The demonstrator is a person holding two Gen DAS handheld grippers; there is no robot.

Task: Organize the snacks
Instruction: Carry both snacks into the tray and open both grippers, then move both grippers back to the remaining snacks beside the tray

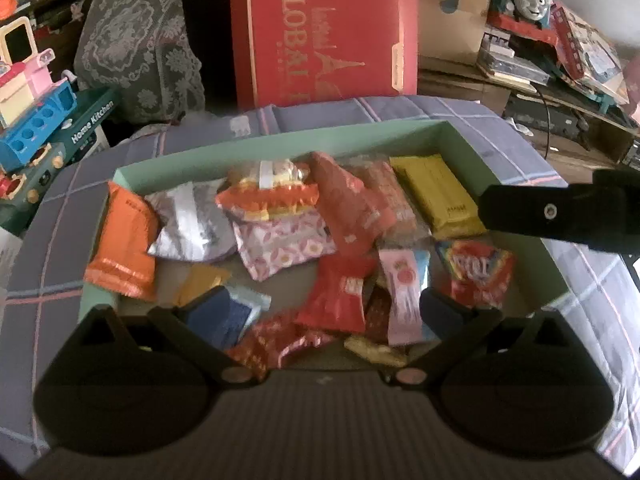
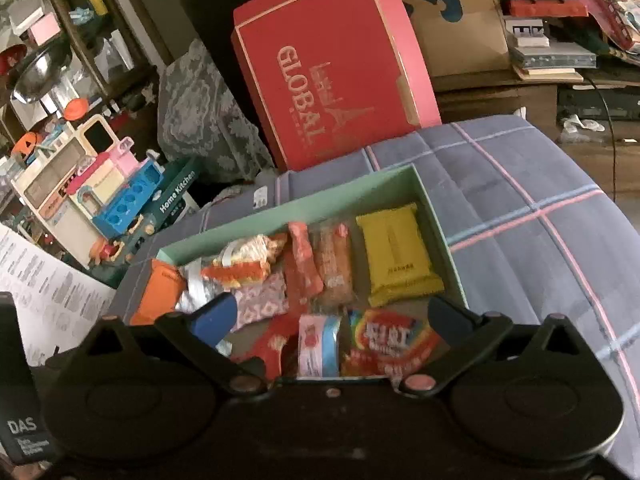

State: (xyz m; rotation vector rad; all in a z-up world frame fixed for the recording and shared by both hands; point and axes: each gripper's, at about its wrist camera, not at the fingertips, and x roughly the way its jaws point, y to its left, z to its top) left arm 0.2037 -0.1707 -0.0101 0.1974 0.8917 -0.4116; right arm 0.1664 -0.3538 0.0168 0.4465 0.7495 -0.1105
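Because the snacks point(image 1: 280, 240) lie jumbled in the green box point(image 1: 280, 136), both tools hover above. Left gripper point(image 1: 324, 312) and right gripper point(image 2: 332, 320) are spread wide, grasping nothing.

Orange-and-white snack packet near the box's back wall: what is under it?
The orange-and-white snack packet overlaps a pink patterned packet, hiding its top edge. Anything deeper is hidden.

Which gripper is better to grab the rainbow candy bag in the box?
Probably the right gripper. It is open, and the rainbow candy bag lies between its fingers. For the left gripper, also open, the bag sits off beyond its right finger.
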